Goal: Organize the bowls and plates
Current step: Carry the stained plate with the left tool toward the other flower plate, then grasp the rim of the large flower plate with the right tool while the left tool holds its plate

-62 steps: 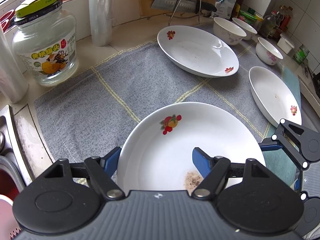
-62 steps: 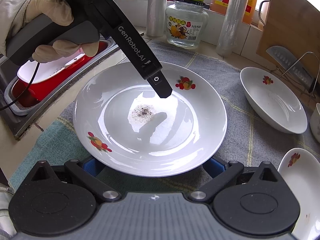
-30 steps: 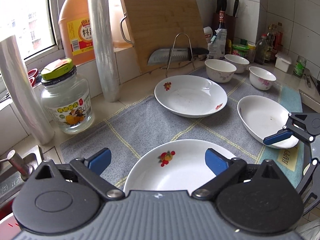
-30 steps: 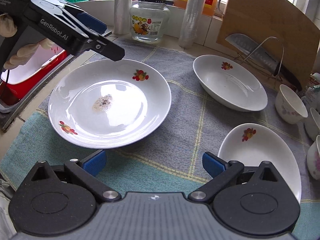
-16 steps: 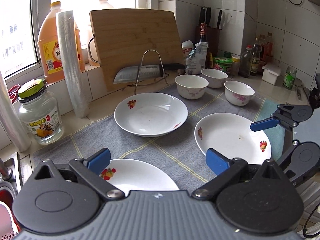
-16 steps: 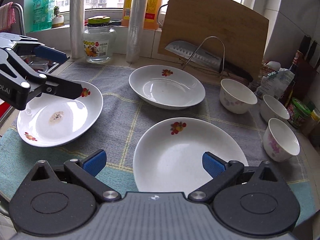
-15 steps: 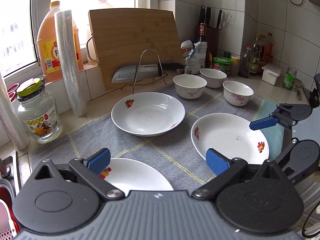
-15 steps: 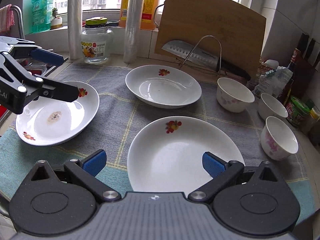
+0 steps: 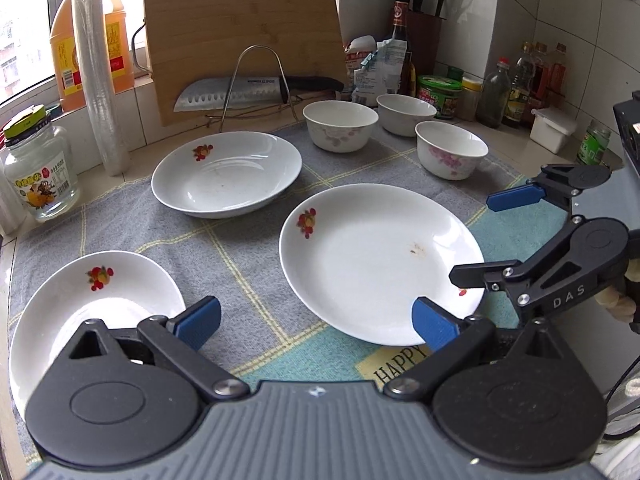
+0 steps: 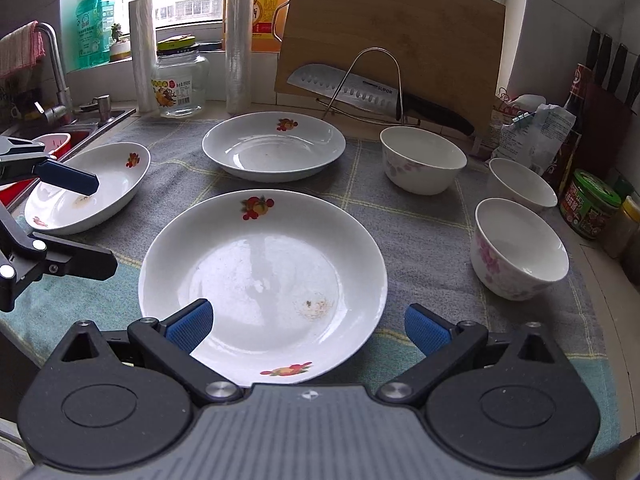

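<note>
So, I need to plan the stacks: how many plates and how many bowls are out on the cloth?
Plates: 3, near, back, left
Bowls: 3, back, far right, near right
Total: 6

Both wrist cameras looked forward and down from low over the near edge of the mat (image 9: 248,248), the left from the near left, the right square over the middle plate (image 10: 264,280), and both shared that plate (image 9: 380,260), the far plate (image 9: 226,174) and the cutting board (image 10: 392,36)
</note>
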A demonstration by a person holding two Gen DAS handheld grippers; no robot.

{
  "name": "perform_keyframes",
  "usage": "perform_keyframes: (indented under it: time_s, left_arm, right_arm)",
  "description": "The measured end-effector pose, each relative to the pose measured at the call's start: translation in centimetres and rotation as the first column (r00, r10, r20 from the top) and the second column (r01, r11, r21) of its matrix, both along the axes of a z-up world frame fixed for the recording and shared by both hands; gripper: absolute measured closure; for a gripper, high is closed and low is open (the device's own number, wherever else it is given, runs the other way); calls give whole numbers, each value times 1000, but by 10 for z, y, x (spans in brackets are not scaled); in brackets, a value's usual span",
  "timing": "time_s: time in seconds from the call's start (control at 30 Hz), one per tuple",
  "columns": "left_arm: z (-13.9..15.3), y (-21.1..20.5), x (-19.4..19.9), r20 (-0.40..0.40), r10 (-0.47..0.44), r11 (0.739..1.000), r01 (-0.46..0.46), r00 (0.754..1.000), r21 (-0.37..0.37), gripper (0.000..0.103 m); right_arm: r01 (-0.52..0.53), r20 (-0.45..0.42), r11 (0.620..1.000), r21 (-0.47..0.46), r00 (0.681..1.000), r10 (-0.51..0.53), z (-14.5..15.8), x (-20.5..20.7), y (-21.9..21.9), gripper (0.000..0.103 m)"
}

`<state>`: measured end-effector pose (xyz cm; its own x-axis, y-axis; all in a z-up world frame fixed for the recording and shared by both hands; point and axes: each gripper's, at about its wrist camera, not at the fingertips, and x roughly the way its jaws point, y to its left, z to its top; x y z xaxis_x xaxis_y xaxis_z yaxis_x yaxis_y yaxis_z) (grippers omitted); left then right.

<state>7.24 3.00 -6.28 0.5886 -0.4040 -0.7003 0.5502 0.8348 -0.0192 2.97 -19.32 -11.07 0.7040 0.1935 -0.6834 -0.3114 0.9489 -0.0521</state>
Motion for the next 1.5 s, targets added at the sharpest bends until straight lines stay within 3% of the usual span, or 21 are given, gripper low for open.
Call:
perform_keyframes:
  time_s: [0.13,0.37,0.6,0.8,1.0,1.2,1.5]
  left_arm:
    - [-4,-15,-8,-14,32,998,-32,999,47,2]
    - [-2,-21,0,-42,40,998,-37,998,54,2]
    - [-10,-19,22,-46,-101,992,104,994,71,2]
    - [-17,-11,36,-64,-266,957,271,962,106,2]
    - [-21,-7,40,-79,-354,927,361,932,99,2]
    - [-31,-5,38,-116,-407,898,420,906,129,2]
    - [-47,-25,32,-104,-365,903,380,925,203,2]
  right_arm:
    - [-30,-13,999,22,999,30,-5,4,-18,0]
    - [-10,-31,998,67,999,12,-11,16,-24,0]
    - [76,-59,996,52,996,-73,-11,24,-17,0]
    - [161,-74,987,24,985,-159,-10,29,-12,0]
    - [224,-101,974,24,970,-220,-11,33,-4,0]
    - [192,-116,981,35,976,-187,-9,39,-1,0]
    - [104,-201,983,153,977,-72,-24,68,-19,3]
